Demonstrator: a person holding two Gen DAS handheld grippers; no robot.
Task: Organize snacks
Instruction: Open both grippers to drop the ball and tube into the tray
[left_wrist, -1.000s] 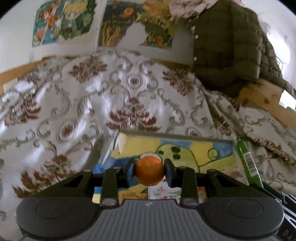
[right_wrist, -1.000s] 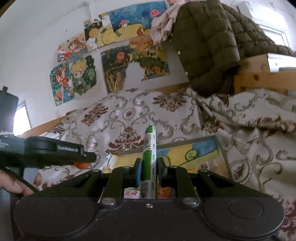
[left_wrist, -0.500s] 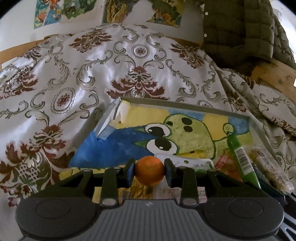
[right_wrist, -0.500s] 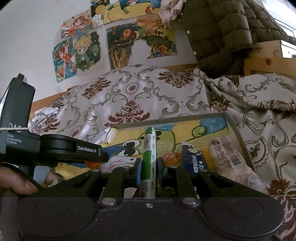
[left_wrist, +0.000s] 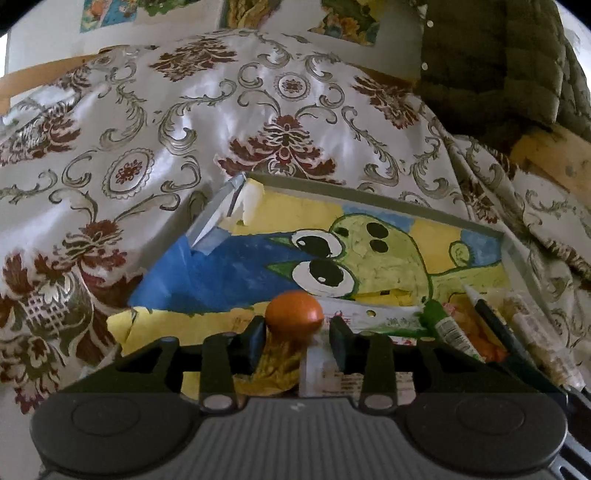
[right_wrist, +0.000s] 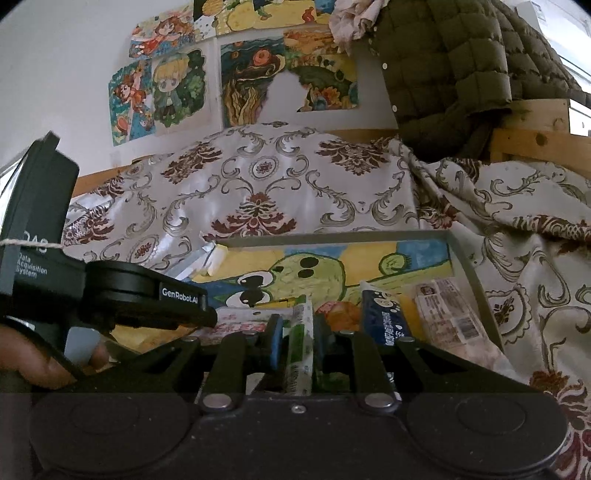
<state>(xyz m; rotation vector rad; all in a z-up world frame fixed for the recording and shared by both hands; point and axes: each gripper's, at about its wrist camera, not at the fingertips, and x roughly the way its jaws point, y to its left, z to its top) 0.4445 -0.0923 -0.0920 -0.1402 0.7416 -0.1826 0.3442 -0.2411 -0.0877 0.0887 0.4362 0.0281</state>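
Observation:
My left gripper (left_wrist: 295, 336) has opened; a small orange (left_wrist: 294, 312) sits between its spread fingertips, low over the painted tray (left_wrist: 369, 190). My right gripper (right_wrist: 297, 338) is shut on a green and white snack stick (right_wrist: 301, 350) and holds it low over the tray (right_wrist: 465, 258). The same stick shows at the right of the left wrist view (left_wrist: 448, 328). In the tray lie a blue packet (right_wrist: 386, 319), a clear wrapped snack (right_wrist: 448, 314) and an orange-red snack (right_wrist: 340, 312). The left gripper's body (right_wrist: 147, 299) crosses the left of the right wrist view.
The tray rests on a bed under a white floral quilt (left_wrist: 184, 122). A green padded jacket (right_wrist: 461, 66) hangs on a wooden frame (right_wrist: 535, 136) at the right. Drawings (right_wrist: 236, 77) cover the wall behind. A flat white packet (left_wrist: 369, 317) and yellow wrapper lie under my left gripper.
Both grippers have dropped toward the tray. The left jaws have spread and no longer press the orange. The right gripper still holds the green stick, lower into the tray.

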